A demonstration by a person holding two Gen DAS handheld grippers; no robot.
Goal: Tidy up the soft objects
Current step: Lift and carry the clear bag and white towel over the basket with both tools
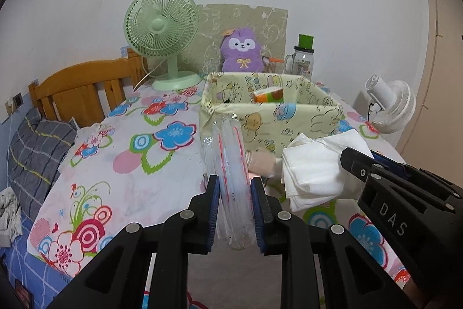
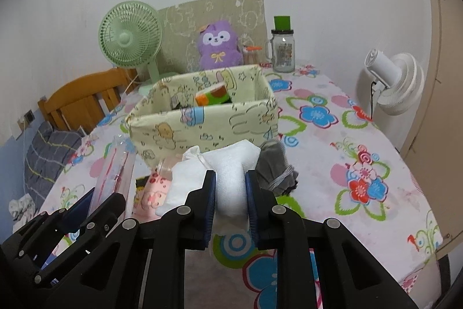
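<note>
A floral-print tablecloth [image 2: 332, 135] carries a pale yellow cartoon-print fabric bin [image 2: 202, 118] at the far side. Near it, the left gripper [image 1: 234, 210] pinches a clear plastic zip bag [image 1: 228, 164]; to the right, the right gripper [image 2: 230, 207] clamps a folded white cloth [image 2: 231, 173].

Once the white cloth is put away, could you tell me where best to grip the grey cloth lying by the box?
Probably its raised, bunched upper fold. The grey cloth lies crumpled just right of the white cloth and near the fabric box, so come from above on its open right side, pinching across the ridge.
</note>
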